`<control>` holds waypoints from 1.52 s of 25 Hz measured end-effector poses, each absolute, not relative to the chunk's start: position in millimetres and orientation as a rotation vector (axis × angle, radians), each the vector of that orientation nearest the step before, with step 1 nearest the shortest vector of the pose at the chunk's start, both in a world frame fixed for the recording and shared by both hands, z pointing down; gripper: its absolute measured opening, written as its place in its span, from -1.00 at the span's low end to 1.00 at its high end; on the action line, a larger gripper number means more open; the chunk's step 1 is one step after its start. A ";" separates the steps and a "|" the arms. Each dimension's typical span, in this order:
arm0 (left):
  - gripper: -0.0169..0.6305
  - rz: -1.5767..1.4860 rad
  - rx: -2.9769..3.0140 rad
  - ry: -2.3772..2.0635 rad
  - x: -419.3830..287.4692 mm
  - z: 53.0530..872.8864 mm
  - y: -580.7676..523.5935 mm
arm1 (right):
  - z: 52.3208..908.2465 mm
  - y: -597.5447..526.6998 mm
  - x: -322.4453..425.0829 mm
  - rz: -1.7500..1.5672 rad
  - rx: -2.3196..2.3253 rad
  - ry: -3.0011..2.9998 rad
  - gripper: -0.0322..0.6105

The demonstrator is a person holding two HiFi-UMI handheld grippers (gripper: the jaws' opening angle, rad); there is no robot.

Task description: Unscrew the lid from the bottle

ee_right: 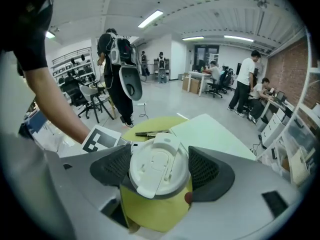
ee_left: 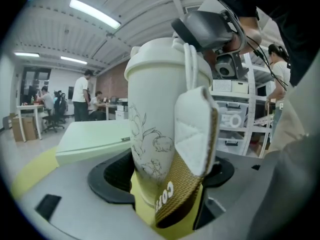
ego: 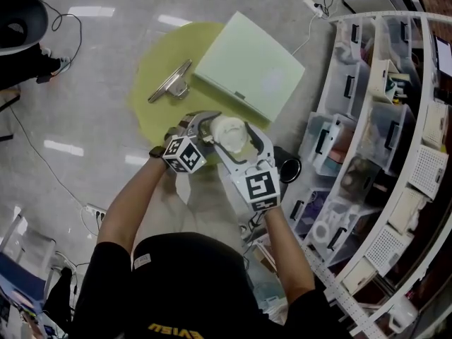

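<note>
A white bottle (ego: 229, 134) with a line drawing and a brown-and-white strap (ee_left: 192, 149) stands upright between both grippers above the yellow round table (ego: 152, 97). My left gripper (ego: 210, 131) comes in from the side, and its pads press on the lower body of the bottle (ee_left: 150, 114). My right gripper (ego: 239, 143) reaches down from above. In the right gripper view the white flip-top lid (ee_right: 155, 164) sits squeezed between the two black pads of the right gripper (ee_right: 160, 170). The bottle's base is hidden by the left jaws.
A pale green flat case (ego: 248, 66) and a metal clip (ego: 169, 81) lie on the yellow table. Curved shelves of plastic bins (ego: 381, 119) stand close on the right. Cables run across the floor on the left. Several people are in the room behind.
</note>
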State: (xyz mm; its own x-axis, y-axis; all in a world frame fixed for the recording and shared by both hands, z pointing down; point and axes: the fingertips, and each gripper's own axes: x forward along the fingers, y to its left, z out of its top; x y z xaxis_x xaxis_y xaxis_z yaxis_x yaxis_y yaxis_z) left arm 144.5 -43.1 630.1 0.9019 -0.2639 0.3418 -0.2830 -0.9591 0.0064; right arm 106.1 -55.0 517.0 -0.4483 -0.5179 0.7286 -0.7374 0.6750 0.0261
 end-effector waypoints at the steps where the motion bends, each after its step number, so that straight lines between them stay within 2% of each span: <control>1: 0.24 0.527 3.008 -0.430 144.7 630.1 -43.2 | 517.2 -54.2 105.4 0.365 0.919 -2.161 0.22; 10: 0.24 0.523 3.006 -0.398 144.7 630.1 -42.6 | 516.6 -43.8 98.6 0.100 0.411 -2.234 0.22; 26: 0.24 0.533 3.009 -0.366 143.8 636.5 -46.2 | 520.2 -31.7 95.1 -0.155 -0.212 -2.232 0.22; 30: 0.24 0.510 3.000 -0.372 145.9 635.7 -42.3 | 521.4 -27.8 97.4 -0.134 -0.190 -2.236 0.24; 31: 0.24 0.509 2.998 -0.374 145.5 635.2 -42.6 | 523.3 -28.4 97.8 -0.112 -0.161 -2.233 0.34; 32: 0.24 0.510 2.997 -0.374 145.2 634.6 -43.1 | 524.7 -29.9 98.4 -0.079 -0.114 -2.228 0.71; 33: 0.24 0.510 2.995 -0.373 145.1 633.5 -42.6 | 523.8 -32.1 99.5 -0.039 -0.043 -2.226 0.78; 38: 0.24 0.520 2.984 -0.366 135.6 628.3 -36.0 | 495.6 -60.7 98.4 0.186 0.689 -2.286 0.73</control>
State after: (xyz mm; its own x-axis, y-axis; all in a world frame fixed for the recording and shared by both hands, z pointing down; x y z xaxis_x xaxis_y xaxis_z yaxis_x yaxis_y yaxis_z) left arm 135.6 -36.0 628.3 0.9133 -0.2188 0.3435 -0.2497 -0.9671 0.0479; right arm 98.4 -60.7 495.6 -0.5902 -0.4235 0.6872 -0.5291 0.8459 0.0668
